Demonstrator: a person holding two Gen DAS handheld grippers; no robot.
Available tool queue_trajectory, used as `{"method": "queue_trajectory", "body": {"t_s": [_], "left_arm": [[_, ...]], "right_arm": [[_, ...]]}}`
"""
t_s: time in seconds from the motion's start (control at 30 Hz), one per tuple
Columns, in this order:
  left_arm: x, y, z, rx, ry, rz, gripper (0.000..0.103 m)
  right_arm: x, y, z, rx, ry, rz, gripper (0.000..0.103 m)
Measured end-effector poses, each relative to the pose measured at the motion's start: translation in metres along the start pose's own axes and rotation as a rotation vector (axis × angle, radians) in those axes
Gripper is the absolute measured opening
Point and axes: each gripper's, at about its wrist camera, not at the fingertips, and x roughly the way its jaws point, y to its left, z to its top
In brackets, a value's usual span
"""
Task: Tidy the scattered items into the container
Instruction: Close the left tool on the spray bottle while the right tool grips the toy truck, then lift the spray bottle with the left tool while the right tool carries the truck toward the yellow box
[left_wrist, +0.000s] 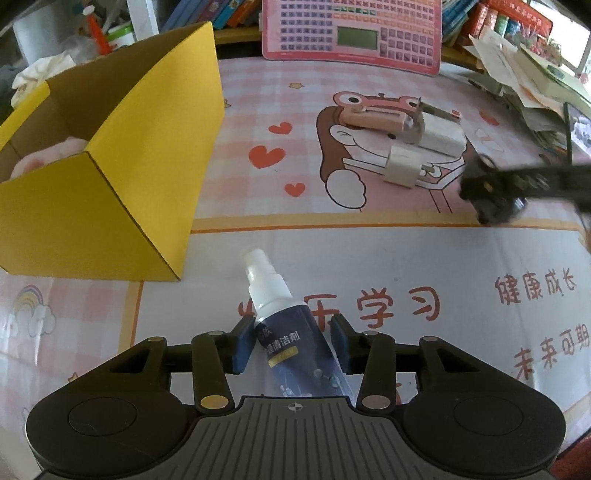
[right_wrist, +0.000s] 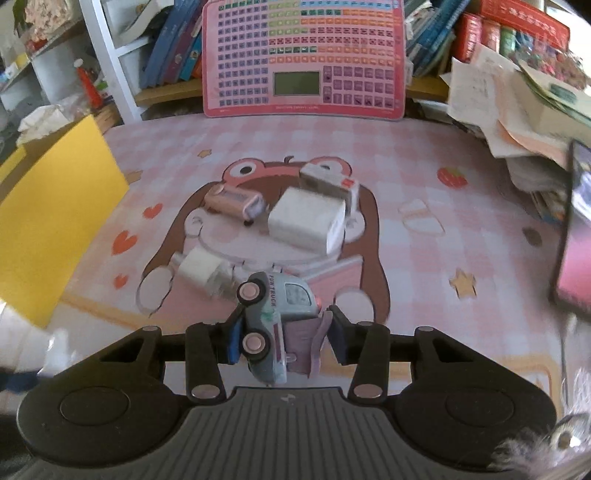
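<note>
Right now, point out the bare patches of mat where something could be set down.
Free: the checked strip between the yellow box and the printed hearts, and the stretch right of the white charger up to the paper pile. Crowded: the cartoon's middle, where the charger, small plug, pink gadget and a small carton cluster.

Yellow box (left_wrist: 147, 155): matt cardboard, brown inside, corrugated edge showing. Spray bottle (left_wrist: 295, 332): glossy plastic, white translucent cap, dark printed label. Tabletop (left_wrist: 369, 258): smooth printed cover, slight sheen. Toy truck (right_wrist: 273, 317): shiny moulded plastic, pink wheels. White chargers (right_wrist: 306, 218): smooth plastic, satin. Fingers (left_wrist: 242, 345): matt black plastic, blue pads look rubbery. Paper stack (right_wrist: 487, 110): matt, creased.
</note>
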Motion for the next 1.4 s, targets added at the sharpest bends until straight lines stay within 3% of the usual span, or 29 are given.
{"method": "queue_trajectory", "body": {"t_s": [0.2,0.33,0.6,1.1,1.4], "left_arm": [[-0.003,0.003,-0.003,-0.003,-0.009,-0.039,0.035],[-0.015,0.007,-0.005,-0.045,-0.032,-0.077,0.033],[-0.036,0.001,-0.008,-0.060,-0.065,-0.163,0.032],[-0.048,0.010,-0.015,-0.058,-0.106,-0.219,0.031],[-0.052,-0.012,-0.021,0.093,-0.128,-0.234,0.031]], "right_arm": [[-0.028,0.007,-0.032,0.071,0.056,0.072,0.042],[-0.038,0.019,-0.047,0.051,0.071,0.092,0.042],[-0.053,0.023,-0.059,0.034,0.051,0.081,0.042],[-0.064,0.032,-0.076,0.064,0.031,0.030,0.042],[-0.072,0.033,-0.084,0.077,0.030,0.002,0.042]]}}
